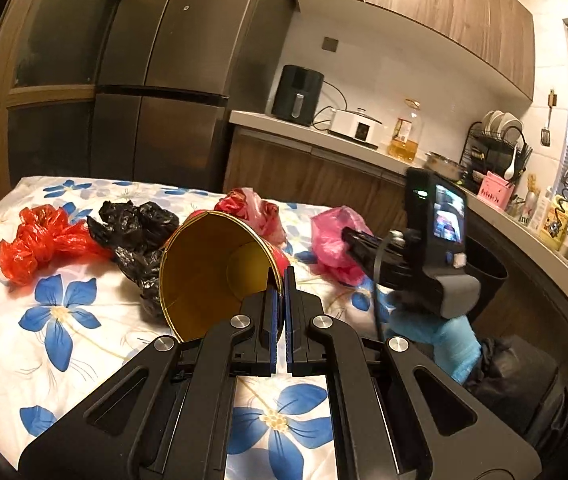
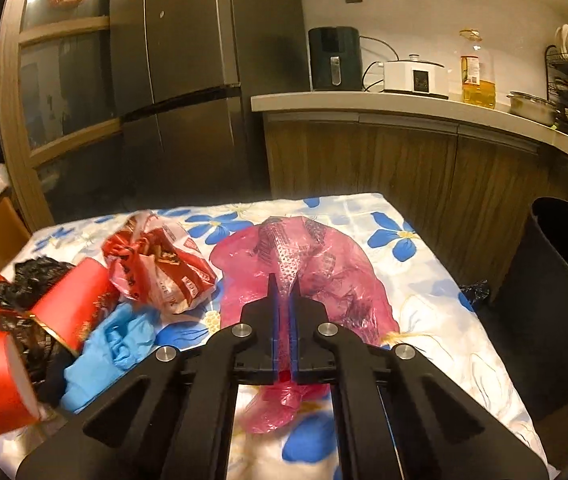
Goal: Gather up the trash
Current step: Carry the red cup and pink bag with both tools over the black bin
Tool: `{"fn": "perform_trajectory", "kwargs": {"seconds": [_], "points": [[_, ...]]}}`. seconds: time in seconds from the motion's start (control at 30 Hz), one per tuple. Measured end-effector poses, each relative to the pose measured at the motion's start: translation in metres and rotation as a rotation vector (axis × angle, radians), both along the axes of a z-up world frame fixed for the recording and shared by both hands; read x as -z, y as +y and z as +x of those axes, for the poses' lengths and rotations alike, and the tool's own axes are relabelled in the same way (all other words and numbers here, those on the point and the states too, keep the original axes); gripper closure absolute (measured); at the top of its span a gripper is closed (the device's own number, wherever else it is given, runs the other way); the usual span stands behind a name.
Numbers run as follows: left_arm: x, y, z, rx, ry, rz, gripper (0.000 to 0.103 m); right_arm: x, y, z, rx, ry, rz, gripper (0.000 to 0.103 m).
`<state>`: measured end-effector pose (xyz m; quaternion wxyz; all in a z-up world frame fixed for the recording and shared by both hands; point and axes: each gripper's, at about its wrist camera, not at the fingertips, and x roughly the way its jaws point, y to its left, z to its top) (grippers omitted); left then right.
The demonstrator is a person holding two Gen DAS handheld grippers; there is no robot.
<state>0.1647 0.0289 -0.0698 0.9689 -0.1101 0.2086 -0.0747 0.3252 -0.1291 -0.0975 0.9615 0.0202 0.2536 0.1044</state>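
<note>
Between the left gripper [image 1: 279, 280] fingers sits the gold rim of the red paper cup [image 1: 211, 272], pinched tight, cup tipped on its side with the mouth facing the camera; black bag [image 1: 135, 228] at its 10 o'clock, red bag [image 1: 39, 240] further out at 9, red-white bag [image 1: 255, 208] at 12. Right gripper [image 2: 283, 292] is clamped on the pink plastic bag [image 2: 324, 276], which lies spread on the floral tablecloth [image 2: 436, 300]. From that claw: red-white bag at 10 o'clock, blue-gloved hand [image 2: 111, 340] at 8, black trash bin [image 2: 560, 312] at 3, off the table edge.
</note>
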Motion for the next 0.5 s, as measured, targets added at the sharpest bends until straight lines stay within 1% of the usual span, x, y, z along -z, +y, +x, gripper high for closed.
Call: {"fn": "perform_trajectory", "kwargs": {"seconds": [0.13, 0.27, 0.4, 0.5], "points": [[-0.011, -0.008, 0.001, 0.005, -0.031, 0.018, 0.101, -0.012, -0.012, -0.026, -0.006, -0.030, 0.032, 0.099], [-0.021, -0.022, 0.006, 0.027, -0.056, 0.038, 0.101, -0.029, -0.031, -0.057, -0.007, -0.079, 0.047, 0.099], [-0.032, -0.045, 0.013, 0.059, -0.078, 0.041, 0.101, -0.045, -0.052, -0.076, 0.011, -0.116, 0.050, 0.099], [-0.042, -0.069, 0.019, 0.097, -0.103, 0.048, 0.101, -0.056, -0.075, -0.089, 0.048, -0.148, 0.049, 0.099]]}}
